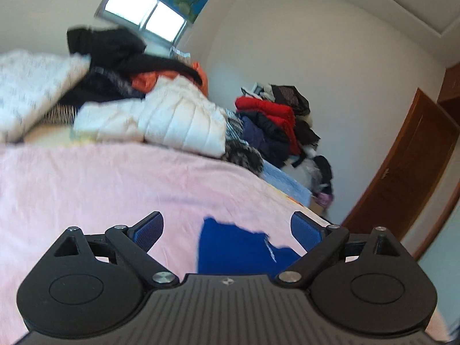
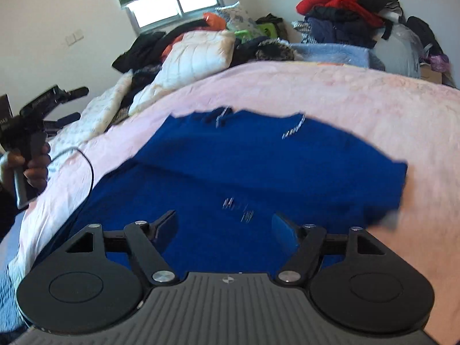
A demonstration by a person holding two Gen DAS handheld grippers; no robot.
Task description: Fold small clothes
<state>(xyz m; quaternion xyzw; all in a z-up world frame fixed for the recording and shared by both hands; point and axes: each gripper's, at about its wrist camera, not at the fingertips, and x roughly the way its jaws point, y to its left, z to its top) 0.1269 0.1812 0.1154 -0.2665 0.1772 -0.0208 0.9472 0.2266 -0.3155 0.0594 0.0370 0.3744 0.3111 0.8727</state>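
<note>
Royal-blue knit garment (image 2: 244,172) lies partly folded on the pink bedspread (image 2: 359,92) | your right gripper (image 2: 224,230) hovers over it, jaws apart, empty | left gripper (image 1: 227,230) jaws wide, empty | risk: pinching both layers undoes your fold.

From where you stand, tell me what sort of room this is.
Most likely a bedroom in a home. A bed under a pink cover fills the view, with a blue garment spread on it. Coats and clothes are heaped along its far side, below a window with a flowered blind.
</note>
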